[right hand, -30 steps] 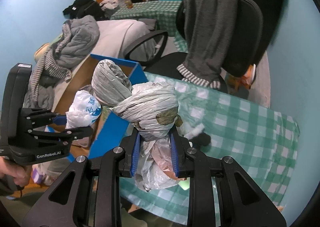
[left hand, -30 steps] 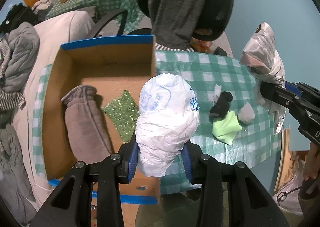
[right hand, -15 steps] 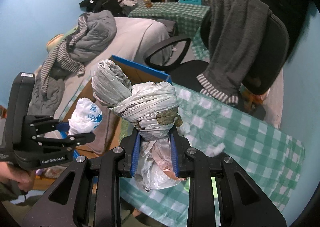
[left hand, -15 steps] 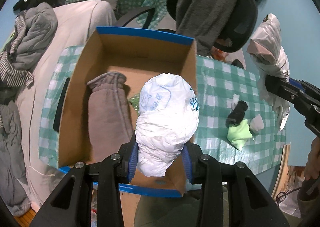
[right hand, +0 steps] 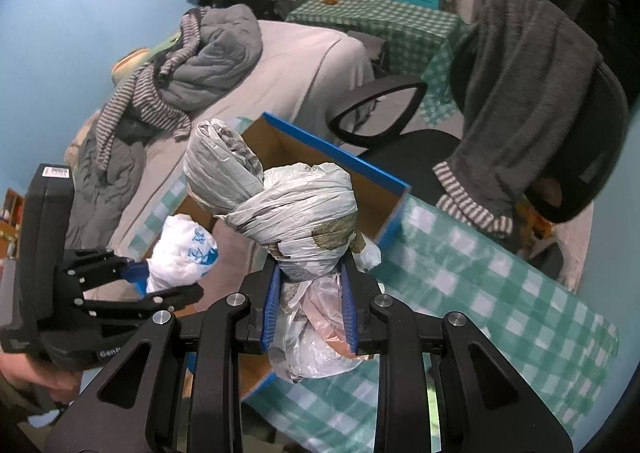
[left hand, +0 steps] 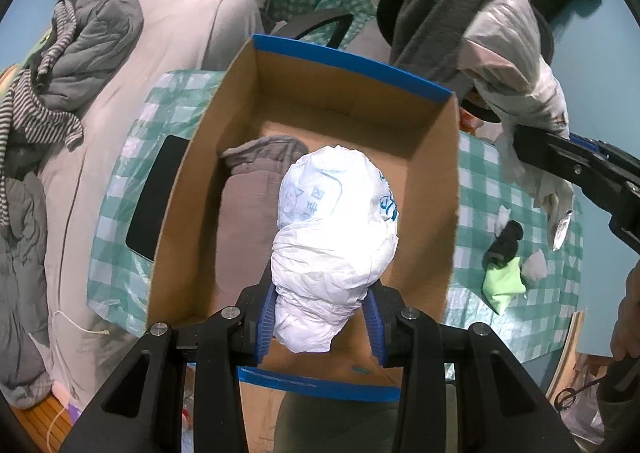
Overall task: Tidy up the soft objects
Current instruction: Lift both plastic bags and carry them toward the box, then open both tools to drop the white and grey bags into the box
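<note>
Left gripper [left hand: 320, 317] grips the white bag [left hand: 334, 241] above the cardboard box [left hand: 450, 181], bare floor beyond it; right gripper [right hand: 310, 305] clamps the grey bag [right hand: 296, 213] just outside the blue-edged rim

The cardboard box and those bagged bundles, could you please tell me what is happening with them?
A person holds a tool in each hand. The left tool grips a white plastic bundle over the open cardboard box, where a grey-brown cloth roll already lies. The right tool grips a knotted grey plastic bundle beside the box. A black sock and a green cloth remain on the checked table.
</note>
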A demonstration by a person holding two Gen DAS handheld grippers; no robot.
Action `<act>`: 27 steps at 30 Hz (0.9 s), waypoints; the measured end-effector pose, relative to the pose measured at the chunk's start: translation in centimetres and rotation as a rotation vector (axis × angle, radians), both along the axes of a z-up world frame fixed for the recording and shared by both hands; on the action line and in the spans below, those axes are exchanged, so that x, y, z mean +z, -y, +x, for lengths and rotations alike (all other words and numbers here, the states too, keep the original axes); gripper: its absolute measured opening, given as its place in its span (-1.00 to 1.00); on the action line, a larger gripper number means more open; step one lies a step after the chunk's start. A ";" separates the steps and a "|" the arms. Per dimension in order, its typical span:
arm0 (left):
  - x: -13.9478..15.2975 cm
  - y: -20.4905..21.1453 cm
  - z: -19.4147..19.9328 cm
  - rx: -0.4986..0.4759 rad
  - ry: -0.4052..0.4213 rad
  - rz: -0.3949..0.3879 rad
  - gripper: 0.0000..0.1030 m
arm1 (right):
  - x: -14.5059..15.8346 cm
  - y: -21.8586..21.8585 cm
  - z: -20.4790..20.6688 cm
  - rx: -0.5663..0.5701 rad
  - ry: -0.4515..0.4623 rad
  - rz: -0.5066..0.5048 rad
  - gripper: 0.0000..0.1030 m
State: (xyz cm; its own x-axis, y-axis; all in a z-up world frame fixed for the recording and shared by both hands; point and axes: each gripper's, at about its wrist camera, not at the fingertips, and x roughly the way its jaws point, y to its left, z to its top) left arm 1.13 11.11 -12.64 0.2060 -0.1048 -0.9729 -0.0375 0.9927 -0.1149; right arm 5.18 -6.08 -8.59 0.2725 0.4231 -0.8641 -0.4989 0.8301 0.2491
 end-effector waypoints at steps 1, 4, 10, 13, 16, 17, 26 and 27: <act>-0.1 -0.3 0.1 0.002 0.000 0.003 -0.25 | -0.2 -0.6 0.3 0.009 -0.006 0.000 -0.51; -0.7 -1.3 0.3 0.021 -0.006 0.007 -0.25 | -0.7 -1.9 0.9 0.023 -0.018 -0.009 -0.51; -1.5 -2.8 0.7 0.059 -0.022 0.005 -0.24 | -1.9 -3.6 2.0 0.032 -0.052 -0.017 -0.51; -2.0 -3.4 0.8 0.072 -0.029 -0.001 -0.24 | -2.6 -4.3 2.4 0.037 -0.066 -0.026 -0.51; -2.4 -3.6 1.0 0.076 -0.037 0.002 -0.24 | -3.2 -4.9 2.7 0.039 -0.079 -0.030 -0.51; -2.4 -3.7 1.1 0.076 -0.039 0.002 -0.24 | -3.4 -5.1 2.9 0.038 -0.084 -0.029 -0.51; -3.0 -4.3 1.5 0.072 -0.055 0.012 -0.24 | -4.5 -5.3 3.5 0.003 -0.115 -0.021 -0.51; -3.1 -4.4 1.6 0.074 -0.057 0.012 -0.24 | -4.5 -5.4 3.4 0.000 -0.116 -0.022 -0.51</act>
